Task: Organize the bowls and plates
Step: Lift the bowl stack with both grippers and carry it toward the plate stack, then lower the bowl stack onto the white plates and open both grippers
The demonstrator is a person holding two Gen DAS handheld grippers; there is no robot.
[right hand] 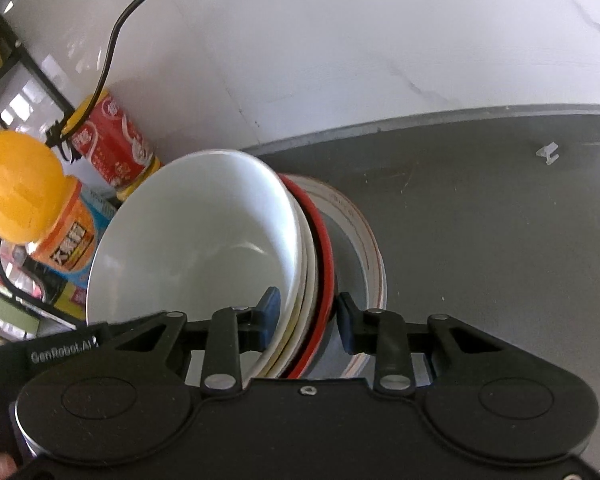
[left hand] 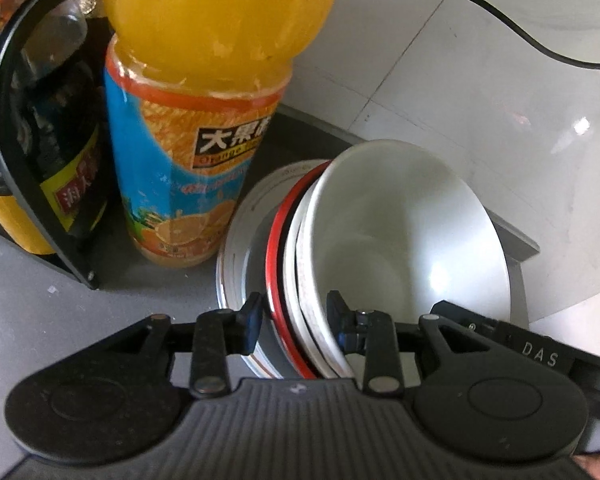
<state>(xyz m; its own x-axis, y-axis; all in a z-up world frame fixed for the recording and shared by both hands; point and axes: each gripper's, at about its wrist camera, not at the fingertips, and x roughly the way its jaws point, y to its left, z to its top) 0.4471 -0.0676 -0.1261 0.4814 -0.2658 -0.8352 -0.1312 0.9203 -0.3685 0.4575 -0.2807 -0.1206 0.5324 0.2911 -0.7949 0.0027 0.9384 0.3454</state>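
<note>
A nested stack of bowls rests on a striped plate [left hand: 236,236] on the grey counter: a white bowl [left hand: 404,224] on top, another white bowl under it, then a red-rimmed bowl [left hand: 278,240]. My left gripper [left hand: 294,322] straddles the stack's rims, one pad outside the red rim, the other inside the top bowl. My right gripper [right hand: 306,320] straddles the rims of the same stack, with the white bowl [right hand: 196,252], the red-rimmed bowl [right hand: 325,248] and the plate [right hand: 370,256] in its view. Small gaps show at the pads, so contact is unclear.
An orange juice bottle [left hand: 196,128] stands close left of the stack, also seen in the right wrist view [right hand: 32,208]. A black rack [left hand: 16,184] holds a dark sauce bottle [left hand: 68,152]. A red can [right hand: 116,144] and a black cable [right hand: 112,40] stand by the white tiled wall.
</note>
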